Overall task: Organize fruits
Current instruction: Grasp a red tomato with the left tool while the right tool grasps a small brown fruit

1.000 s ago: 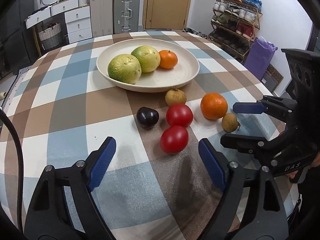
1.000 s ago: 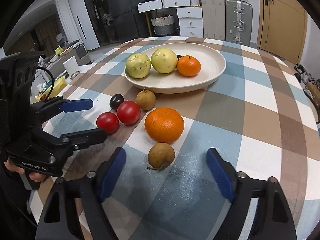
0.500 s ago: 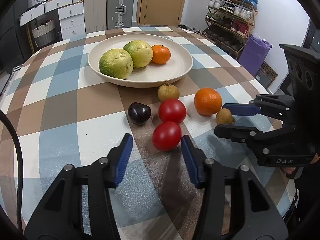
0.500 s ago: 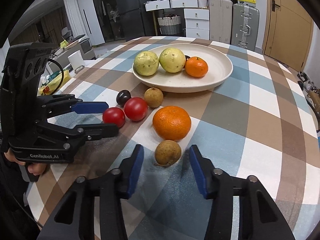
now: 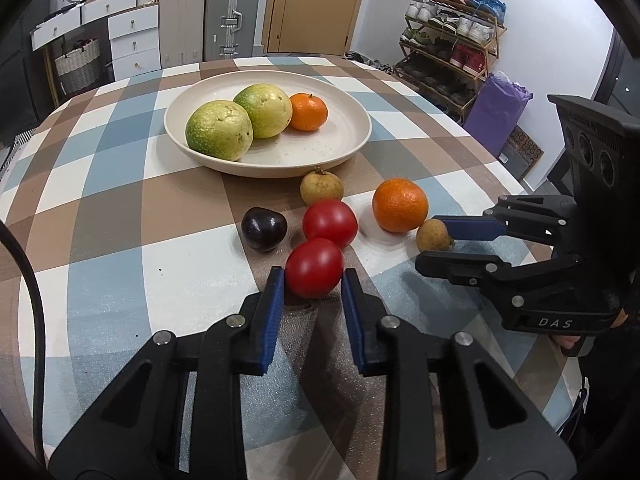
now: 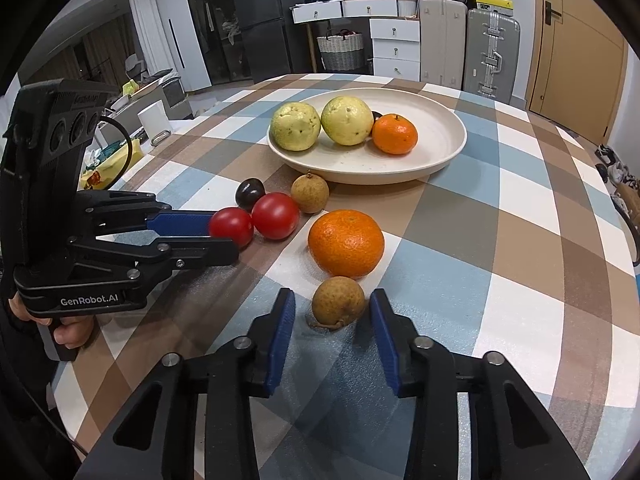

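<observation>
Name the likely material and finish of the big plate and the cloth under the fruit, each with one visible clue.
Plate: probably matte ceramic or melamine; cream, faintly speckled, with a dull sheen.
Tablecloth: seemingly woven fabric; checked print, flat grainy look, no glare.

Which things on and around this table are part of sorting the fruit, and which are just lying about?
Part of the job: plate, green fruits, small orange, near tomato, far tomato, dark plum, big orange, brown fruits.

Just lying about: suitcases, shoe rack, wicker basket, purple bag, white drawers.
</observation>
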Demonstrator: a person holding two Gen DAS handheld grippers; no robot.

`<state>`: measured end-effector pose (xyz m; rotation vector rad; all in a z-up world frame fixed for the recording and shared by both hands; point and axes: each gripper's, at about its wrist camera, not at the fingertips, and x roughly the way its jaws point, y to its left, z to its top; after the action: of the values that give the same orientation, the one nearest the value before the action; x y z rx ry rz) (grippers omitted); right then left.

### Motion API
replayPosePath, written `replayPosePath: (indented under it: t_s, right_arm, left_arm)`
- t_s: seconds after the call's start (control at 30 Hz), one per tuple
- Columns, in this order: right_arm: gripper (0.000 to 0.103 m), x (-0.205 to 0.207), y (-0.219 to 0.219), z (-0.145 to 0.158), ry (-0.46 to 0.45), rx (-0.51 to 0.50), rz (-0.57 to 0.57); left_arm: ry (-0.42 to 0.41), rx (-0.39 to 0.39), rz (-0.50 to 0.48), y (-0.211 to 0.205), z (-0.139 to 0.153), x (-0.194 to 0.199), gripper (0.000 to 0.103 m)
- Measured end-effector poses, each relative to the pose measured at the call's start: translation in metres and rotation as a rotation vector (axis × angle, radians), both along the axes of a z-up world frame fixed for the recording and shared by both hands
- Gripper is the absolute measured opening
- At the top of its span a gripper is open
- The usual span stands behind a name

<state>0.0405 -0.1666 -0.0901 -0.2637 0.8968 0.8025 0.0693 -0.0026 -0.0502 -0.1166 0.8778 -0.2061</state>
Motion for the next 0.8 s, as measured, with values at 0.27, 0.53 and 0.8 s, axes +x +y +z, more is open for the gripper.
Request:
replayPosePath:
  t_s: [0.27, 0.53, 0.8]
  right_arm:
    - [0.027, -0.001, -0.006, 0.004, -0.003, 0.027, 0.002]
    - [0.026, -0.008, -0.011, 0.022, -0.038, 0.089, 0.013]
    - [0.026, -0.004, -0.013, 0.026, -0.045, 0.103, 0.002]
  left_arm:
    - [-0.056, -0.014, -0.002, 0.003, 0.010, -0.006, 0.025]
    - [-0.102, -0.037, 0.003, 0.007, 0.020, -0.011, 0.014]
    - [-0.049, -0.021, 0.006, 0.010, 0.012, -0.008, 0.026]
